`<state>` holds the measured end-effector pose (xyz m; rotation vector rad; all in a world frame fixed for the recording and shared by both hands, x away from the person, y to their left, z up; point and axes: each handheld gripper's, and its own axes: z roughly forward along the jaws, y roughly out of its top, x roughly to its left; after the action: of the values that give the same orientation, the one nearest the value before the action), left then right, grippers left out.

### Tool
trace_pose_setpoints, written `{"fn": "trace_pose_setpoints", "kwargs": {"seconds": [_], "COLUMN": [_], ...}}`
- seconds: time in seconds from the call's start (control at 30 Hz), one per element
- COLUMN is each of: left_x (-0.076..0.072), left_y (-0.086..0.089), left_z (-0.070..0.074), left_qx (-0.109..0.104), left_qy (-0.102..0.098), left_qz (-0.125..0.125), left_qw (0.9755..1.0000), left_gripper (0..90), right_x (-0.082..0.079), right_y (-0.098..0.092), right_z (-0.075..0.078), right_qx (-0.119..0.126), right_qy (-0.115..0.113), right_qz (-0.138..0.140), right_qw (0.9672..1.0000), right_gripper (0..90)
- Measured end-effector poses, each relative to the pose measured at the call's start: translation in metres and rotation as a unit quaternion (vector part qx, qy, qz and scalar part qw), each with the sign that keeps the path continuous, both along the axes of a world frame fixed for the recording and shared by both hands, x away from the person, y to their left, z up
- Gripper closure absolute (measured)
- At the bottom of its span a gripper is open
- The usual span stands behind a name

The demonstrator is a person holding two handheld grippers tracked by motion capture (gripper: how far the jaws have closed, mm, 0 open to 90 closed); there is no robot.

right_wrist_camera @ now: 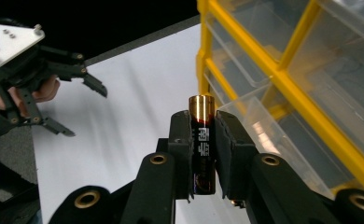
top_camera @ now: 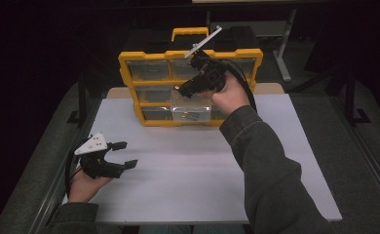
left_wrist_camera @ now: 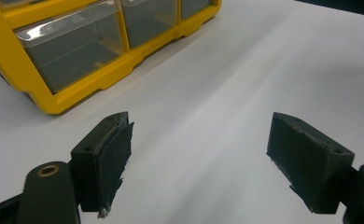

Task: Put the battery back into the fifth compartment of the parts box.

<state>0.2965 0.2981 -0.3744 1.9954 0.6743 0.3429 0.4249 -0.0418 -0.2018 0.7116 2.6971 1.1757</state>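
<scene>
While the white table point(top_camera: 188, 165) carries little else, a yellow plastic organiser with clear pull-out drawers point(top_camera: 129, 80) stands at its far edge, its frame rigid and blocky. One clear plastic drawer point(top_camera: 192, 111) in the bottom row is pulled forward; small dark items lie in it, too small to identify.

Right gripper point(right_wrist_camera: 203, 154) is held up in front of the organiser, near that open drawer. Its jaws are closed on a black and gold cylindrical battery point(right_wrist_camera: 202, 140), clamped across the middle of the barrel, gold end up, clear of the pads.

Battery, judged: small, stiff, dense for its size, smooth metal jacket. Likely to roll if set on its side and to slip or pivot if pinched near an end. Mid-barrel hold, pads flat across the round wall, looks the sound choice; no crush risk.

Left gripper point(top_camera: 117, 155) rests low at the near left of the table, well apart from the organiser, jaws wide, nothing between them.
</scene>
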Motion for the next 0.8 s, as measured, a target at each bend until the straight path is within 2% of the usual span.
{"fn": "trace_pose_setpoints", "kwargs": {"seconds": [0.43, 0.8], "left_x": [0.0, 0.0], "left_y": [0.001, 0.001], "left_z": [0.0, 0.001], "left_qx": [-0.001, 0.002], "left_qy": [0.0, 0.001], "left_qz": [0.001, 0.001], "left_qw": [1.0, 1.0], "left_gripper": [21.1, 21.2], "right_x": [0.018, 0.027], "right_y": [-0.008, -0.005], "right_z": [-0.008, -0.019], "right_qx": [-0.005, -0.018], "right_qy": [0.013, 0.017], "right_qz": [-0.037, -0.044], "right_qw": [0.9992, 0.9987], "right_gripper": [76.3, 76.3]}}
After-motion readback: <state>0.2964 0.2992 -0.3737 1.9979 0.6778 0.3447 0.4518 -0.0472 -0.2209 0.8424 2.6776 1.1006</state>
